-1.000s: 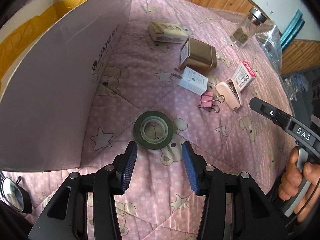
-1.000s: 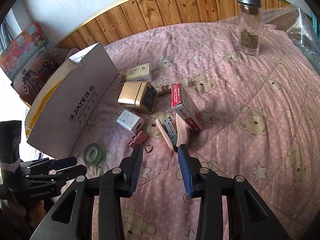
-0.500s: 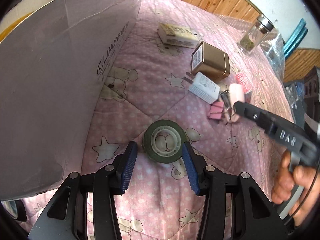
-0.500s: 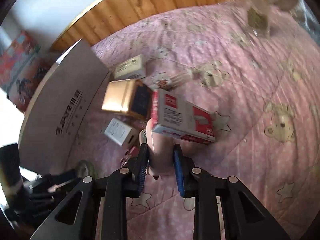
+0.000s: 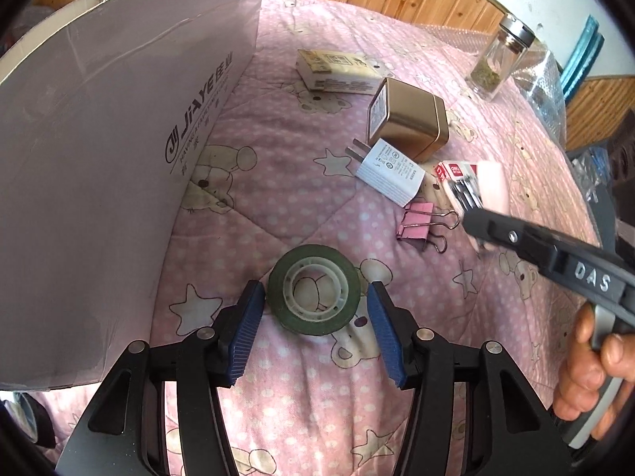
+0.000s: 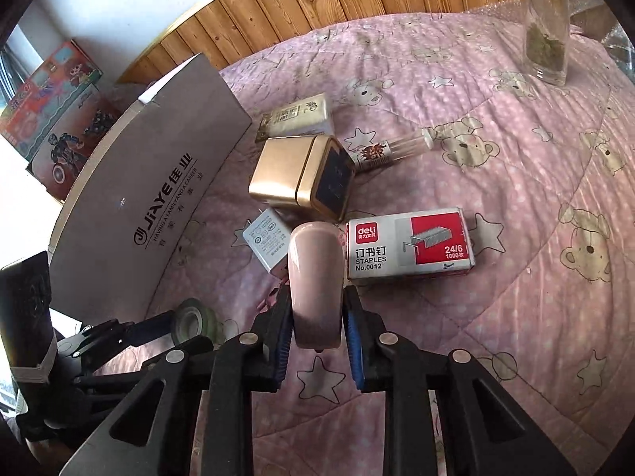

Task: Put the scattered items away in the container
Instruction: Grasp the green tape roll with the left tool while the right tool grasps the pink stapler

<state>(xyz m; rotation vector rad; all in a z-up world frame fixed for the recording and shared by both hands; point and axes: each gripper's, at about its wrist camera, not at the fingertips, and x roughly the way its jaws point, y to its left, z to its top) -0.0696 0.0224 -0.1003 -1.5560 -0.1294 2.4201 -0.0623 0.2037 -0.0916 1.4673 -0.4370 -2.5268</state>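
A dark green tape roll (image 5: pixel 349 301) lies flat on the pink quilt between the blue pads of my left gripper (image 5: pixel 313 293). The jaws are opening and the pads stand clear of the roll on both sides. My right gripper (image 6: pixel 316 301) is shut on a pink stapler (image 6: pixel 315 269), which sticks out forward from the pads beside a box of staples (image 6: pixel 408 244). In the left wrist view the right gripper (image 5: pixel 476 222) comes in from the right with the stapler (image 5: pixel 494 186). The large cardboard box (image 5: pixel 99 158) stands on the left.
A gold tin (image 5: pixel 408 123), a white charger (image 5: pixel 391 176) and a pink binder clip (image 5: pixel 414 224) lie mid-quilt. Farther back are a cream carton (image 5: pixel 337 71), a clear tube (image 6: pixel 393 148) and a glass jar (image 5: pixel 498 63). A hand (image 5: pixel 587 365) grips the right tool.
My left gripper moved forward until the tape roll sat between its pads, and its jaws widened. My right gripper moved in and closed on the pink stapler.
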